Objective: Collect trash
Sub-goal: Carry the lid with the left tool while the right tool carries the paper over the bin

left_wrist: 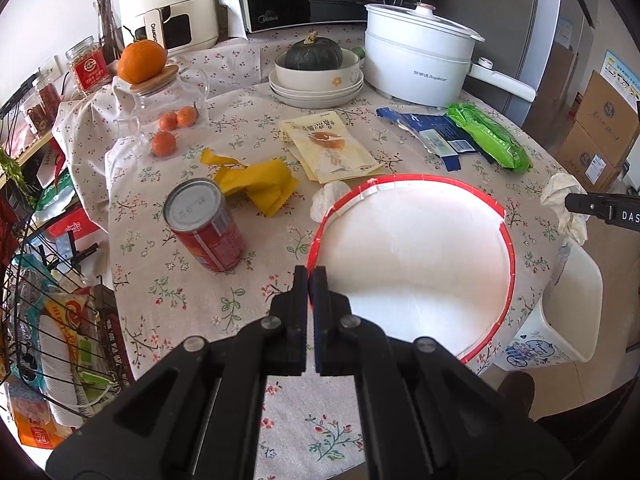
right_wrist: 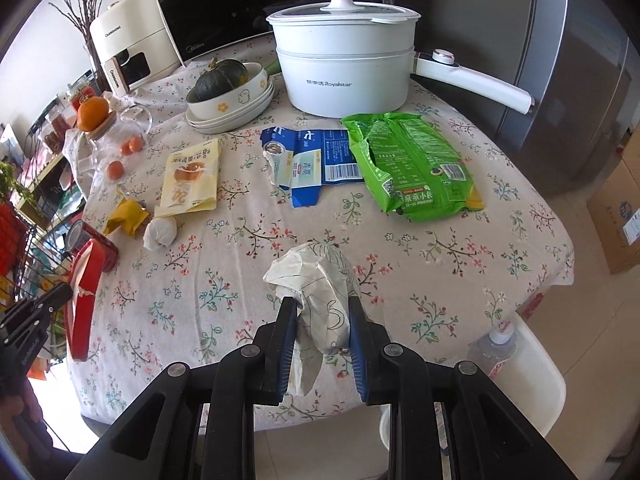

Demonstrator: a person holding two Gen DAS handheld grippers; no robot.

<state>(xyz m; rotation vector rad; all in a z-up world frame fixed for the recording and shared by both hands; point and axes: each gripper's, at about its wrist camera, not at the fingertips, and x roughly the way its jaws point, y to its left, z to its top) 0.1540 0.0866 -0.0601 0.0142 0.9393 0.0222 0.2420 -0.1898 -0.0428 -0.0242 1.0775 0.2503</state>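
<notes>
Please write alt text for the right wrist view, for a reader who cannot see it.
The right tool grips crumpled paper above a floral tablecloth. Beyond lie a green snack bag, a torn blue carton and a white pot.

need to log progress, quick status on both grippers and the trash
Left gripper shut on red-rimmed bucket rim. Right gripper shut on crumpled paper, lifted off table. Red can, yellow wrapper, green bag still out. Nothing blocking.

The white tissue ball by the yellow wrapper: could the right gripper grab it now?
Probably not yet. The right gripper is shut on crumpled paper, so its jaws are occupied. The tissue ball sits uncovered on the table.
</notes>
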